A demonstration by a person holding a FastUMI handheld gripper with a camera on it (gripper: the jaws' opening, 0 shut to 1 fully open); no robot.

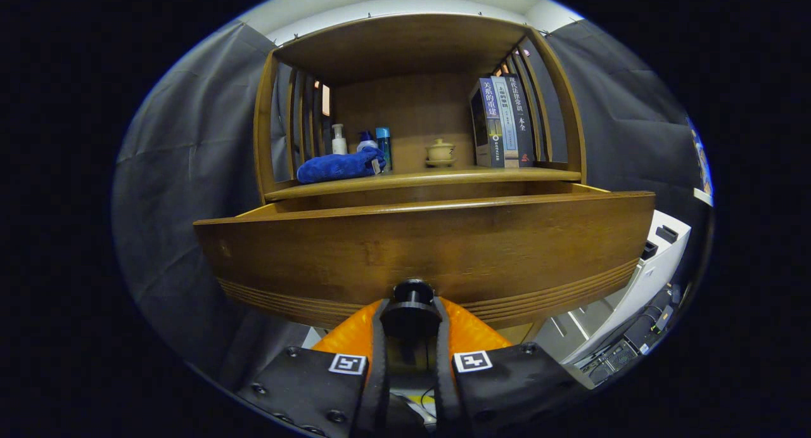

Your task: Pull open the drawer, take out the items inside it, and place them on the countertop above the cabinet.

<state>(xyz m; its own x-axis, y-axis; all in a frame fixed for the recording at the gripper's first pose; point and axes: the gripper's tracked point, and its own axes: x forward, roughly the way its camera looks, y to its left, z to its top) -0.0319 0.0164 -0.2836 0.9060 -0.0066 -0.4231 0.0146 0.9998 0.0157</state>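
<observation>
Two tongs (410, 317) fingers pinch the knob (412, 291) of the drawer (424, 248), pulled out below the tabletop (418, 179); its contents, hidden, are yet to be removed.

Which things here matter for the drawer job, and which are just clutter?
Job:
gripper, fingers closed on the drawer knob
drawer, pulled out
countertop

Lying about:
blue cloth
bottles
lidded tea cup
books

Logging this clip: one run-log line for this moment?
phase: drawer pull | gripper: shut on knob | drawer: partly out | contents: hidden
</observation>
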